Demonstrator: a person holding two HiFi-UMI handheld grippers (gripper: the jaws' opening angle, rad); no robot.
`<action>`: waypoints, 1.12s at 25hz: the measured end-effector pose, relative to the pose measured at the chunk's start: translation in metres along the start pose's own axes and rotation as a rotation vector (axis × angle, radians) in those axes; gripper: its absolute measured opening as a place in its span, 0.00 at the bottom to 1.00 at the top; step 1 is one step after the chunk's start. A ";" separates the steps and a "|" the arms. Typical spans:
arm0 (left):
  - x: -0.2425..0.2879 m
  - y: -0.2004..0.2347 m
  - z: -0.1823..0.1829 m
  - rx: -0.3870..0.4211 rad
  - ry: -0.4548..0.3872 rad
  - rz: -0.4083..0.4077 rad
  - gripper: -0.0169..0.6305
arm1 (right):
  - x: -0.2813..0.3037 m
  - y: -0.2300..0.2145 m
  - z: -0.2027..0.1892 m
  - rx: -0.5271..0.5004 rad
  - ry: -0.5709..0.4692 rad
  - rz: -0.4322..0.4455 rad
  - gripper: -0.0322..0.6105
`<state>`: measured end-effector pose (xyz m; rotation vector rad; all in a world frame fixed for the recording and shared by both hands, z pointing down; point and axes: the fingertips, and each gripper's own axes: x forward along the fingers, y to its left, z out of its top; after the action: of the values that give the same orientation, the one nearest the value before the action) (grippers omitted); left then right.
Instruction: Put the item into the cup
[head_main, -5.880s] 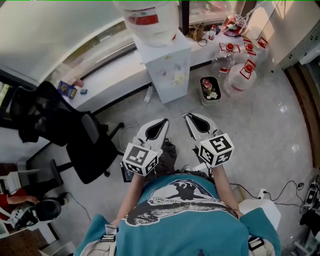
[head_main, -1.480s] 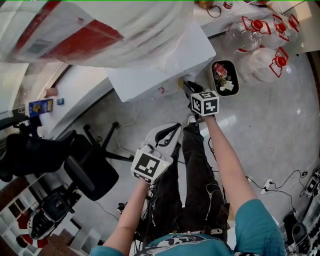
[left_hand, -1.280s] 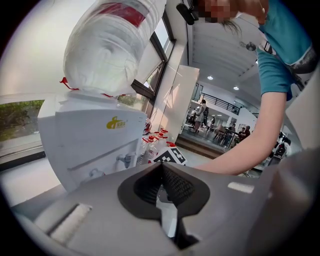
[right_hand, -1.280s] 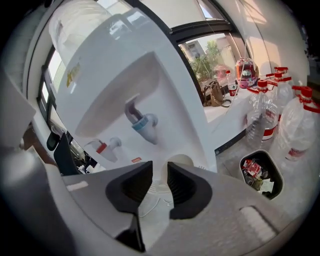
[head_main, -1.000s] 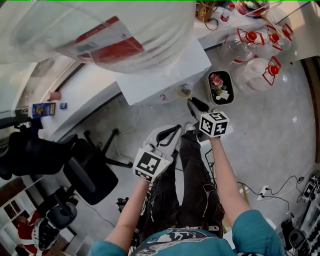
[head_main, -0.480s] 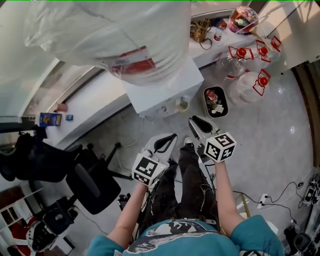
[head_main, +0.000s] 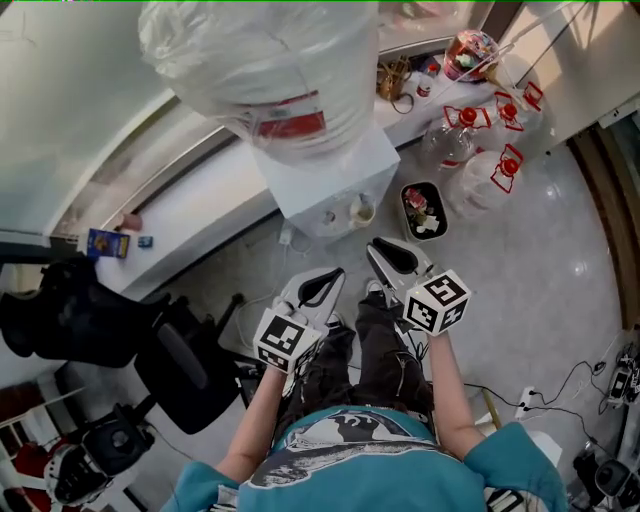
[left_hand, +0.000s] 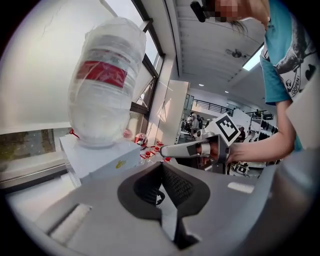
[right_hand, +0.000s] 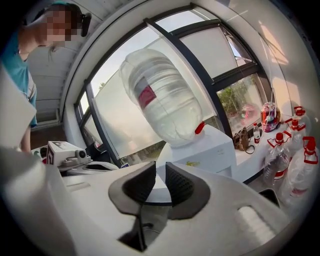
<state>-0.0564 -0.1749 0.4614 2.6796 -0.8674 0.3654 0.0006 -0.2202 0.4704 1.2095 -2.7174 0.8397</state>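
A pale cup (head_main: 361, 210) stands in the front recess of the white water dispenser (head_main: 330, 185), under the big upturned bottle (head_main: 275, 60). I cannot make out what is in the cup. My right gripper (head_main: 373, 245) hovers a short way in front of the cup and holds nothing. In the right gripper view its jaws (right_hand: 160, 167) stand a narrow gap apart and point at the dispenser (right_hand: 210, 147). My left gripper (head_main: 332, 275) is lower and to the left, pads touching (left_hand: 161, 165), empty. The right gripper (left_hand: 165, 150) shows in the left gripper view.
A black bin with rubbish (head_main: 423, 208) sits right of the dispenser. Clear jugs with red caps (head_main: 480, 170) stand beyond it. A black office chair (head_main: 180, 360) is at my left. A white ledge (head_main: 200, 200) runs along the window wall. Cables lie on the floor at the right.
My right gripper has drawn back from the dispenser's recess toward my body. The left gripper stays low at the left. The dispenser now looks farther away as I straighten up.
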 end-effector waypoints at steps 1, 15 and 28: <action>-0.007 -0.001 0.002 -0.001 -0.007 0.005 0.04 | -0.002 0.009 0.002 -0.009 -0.004 0.005 0.14; -0.090 -0.010 -0.014 -0.021 -0.042 0.039 0.04 | -0.027 0.115 -0.004 -0.071 -0.047 0.049 0.14; -0.096 -0.051 -0.012 -0.016 -0.078 0.037 0.04 | -0.074 0.138 -0.013 -0.098 -0.038 0.070 0.14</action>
<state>-0.1031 -0.0805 0.4309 2.6821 -0.9391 0.2623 -0.0471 -0.0881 0.3993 1.1290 -2.8097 0.6871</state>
